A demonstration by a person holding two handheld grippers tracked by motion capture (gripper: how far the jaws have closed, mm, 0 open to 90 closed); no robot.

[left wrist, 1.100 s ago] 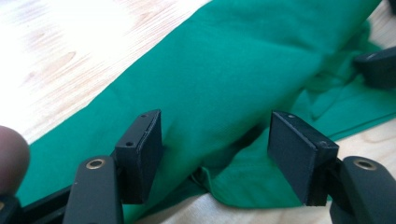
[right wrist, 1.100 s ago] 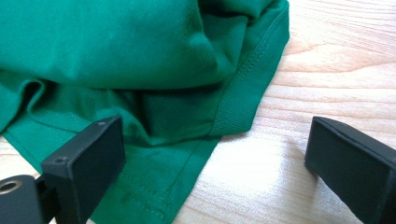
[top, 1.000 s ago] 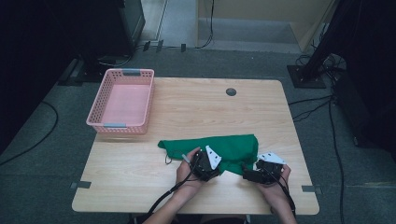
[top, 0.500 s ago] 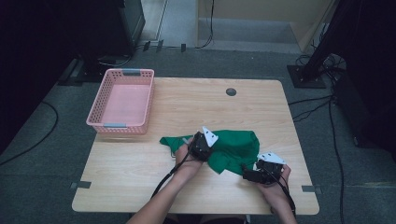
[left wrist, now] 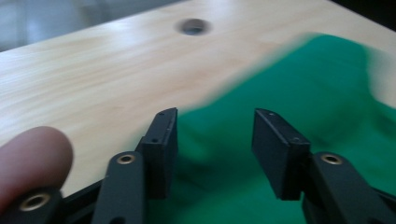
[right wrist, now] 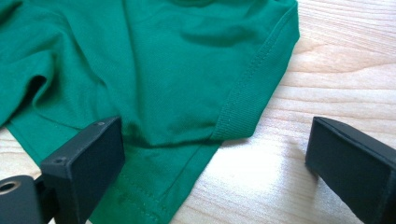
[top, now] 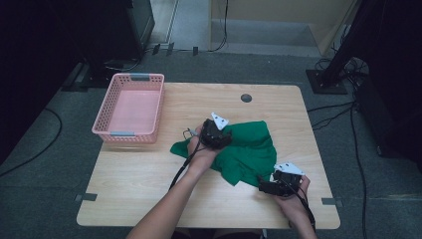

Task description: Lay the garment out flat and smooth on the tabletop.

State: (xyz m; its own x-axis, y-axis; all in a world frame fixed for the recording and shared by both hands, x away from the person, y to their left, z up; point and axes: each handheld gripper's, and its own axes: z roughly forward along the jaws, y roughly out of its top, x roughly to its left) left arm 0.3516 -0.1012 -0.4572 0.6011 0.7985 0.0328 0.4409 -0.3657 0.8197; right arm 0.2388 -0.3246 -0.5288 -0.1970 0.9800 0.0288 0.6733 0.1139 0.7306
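A green cloth (top: pixel 249 149) lies rumpled and partly folded over on the wooden table (top: pixel 149 189). My left gripper (top: pixel 223 135) hovers over the cloth's left part. In the left gripper view its jaws (left wrist: pixel 215 135) stand apart above the cloth (left wrist: pixel 303 84); they have just been opening, and nothing is pinched between them. My right gripper (top: pixel 261 185) rests at the cloth's near right corner. In the right gripper view it (right wrist: pixel 215 154) is open wide, with the hemmed edge of the cloth (right wrist: pixel 163 60) lying flat between the jaws, untouched by the pads.
A pink plastic basket (top: pixel 127 133) stands at the table's far left. A round cable hole (top: pixel 246 97) sits near the far edge. Bare wood spreads left of and in front of the cloth. Cables trail from both grippers toward the near edge.
The left gripper carried the cloth's left part away from the near edge and to the right, folding it over, then let go. The cloth is now bunched. The right gripper stayed put.
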